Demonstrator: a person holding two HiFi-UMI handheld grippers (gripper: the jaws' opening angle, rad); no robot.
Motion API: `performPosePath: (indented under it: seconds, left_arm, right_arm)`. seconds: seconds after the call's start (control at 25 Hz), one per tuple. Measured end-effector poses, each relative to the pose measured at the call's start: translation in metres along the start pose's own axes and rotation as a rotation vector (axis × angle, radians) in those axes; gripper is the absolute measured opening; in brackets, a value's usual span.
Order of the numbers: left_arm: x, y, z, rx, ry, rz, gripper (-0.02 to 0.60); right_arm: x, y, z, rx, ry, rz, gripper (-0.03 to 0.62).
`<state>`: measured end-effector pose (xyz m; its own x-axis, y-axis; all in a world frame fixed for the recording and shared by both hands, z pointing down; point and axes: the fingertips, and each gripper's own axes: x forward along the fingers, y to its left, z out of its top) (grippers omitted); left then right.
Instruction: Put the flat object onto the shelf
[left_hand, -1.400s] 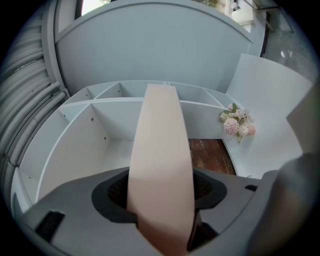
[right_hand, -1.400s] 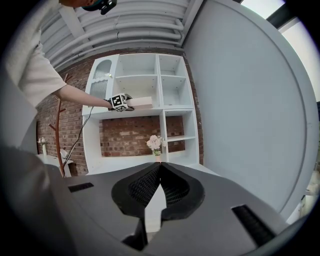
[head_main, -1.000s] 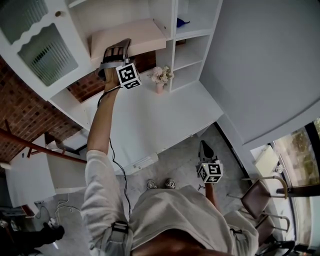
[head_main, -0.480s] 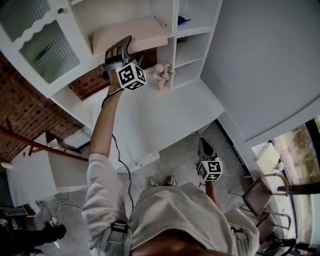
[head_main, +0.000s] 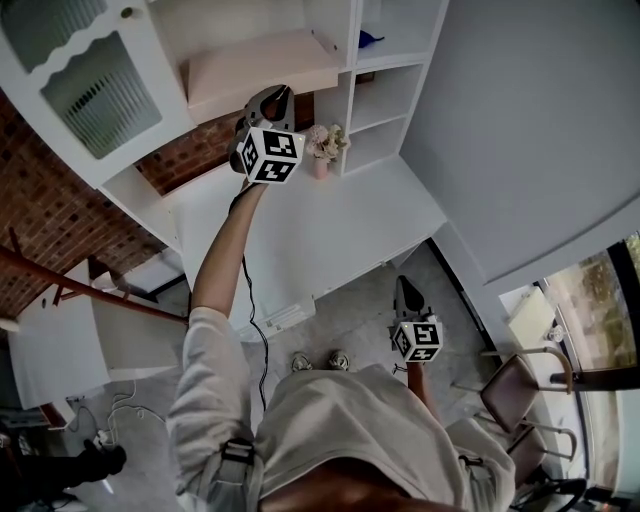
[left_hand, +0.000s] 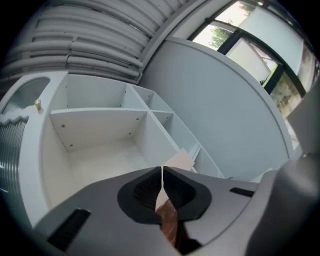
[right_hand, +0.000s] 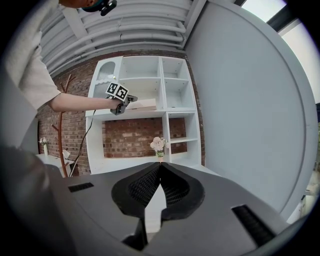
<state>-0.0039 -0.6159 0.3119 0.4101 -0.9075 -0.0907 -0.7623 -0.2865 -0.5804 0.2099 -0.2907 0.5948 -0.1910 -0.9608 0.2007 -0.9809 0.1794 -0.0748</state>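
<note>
The flat board (head_main: 262, 62) lies on the white shelf (head_main: 330, 25). My left gripper (head_main: 268, 97) is near it, and its fingers have just snapped together on nothing. My right gripper (head_main: 408, 293) hangs low, with its fingers pressed together too, empty.

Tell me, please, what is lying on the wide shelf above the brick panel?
A flat beige board lies on that shelf; the shelf surface under the board is covered and cannot be seen.

Small vase of pale flowers (head_main: 322, 148) upright at the back of the white surface (head_main: 340, 235), brick wall (head_main: 195, 155) behind. Ribbed-glass cabinet door (head_main: 95, 85) upper left; chair (head_main: 515, 390) on the floor, lower right.
</note>
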Motion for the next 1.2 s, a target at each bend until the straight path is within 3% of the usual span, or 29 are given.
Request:
performPosePath:
  seconds: [0.08,0.48,0.96,1.2]
  left_arm:
    - [0.004,-0.002,-0.004,-0.037,0.011,-0.019,0.020]
    - [0.025,-0.017,-0.017,-0.056,0.054,-0.089,0.015]
    - [0.061,-0.007,-0.024,-0.053,0.102,-0.084,0.015]
    - [0.080,0.009,-0.046,-0.066,0.160,-0.069,0.015]
  right_arm:
    - [-0.001,-0.002,0.000,-0.002,0.002,-0.003,0.029]
    - [0.002,-0.003,0.000,-0.005,0.010,-0.005,0.029]
    - [0.016,-0.009,0.003,-0.004,0.009,-0.015,0.029]
    - [0.025,-0.012,0.001,0.007,0.017,-0.022,0.029]
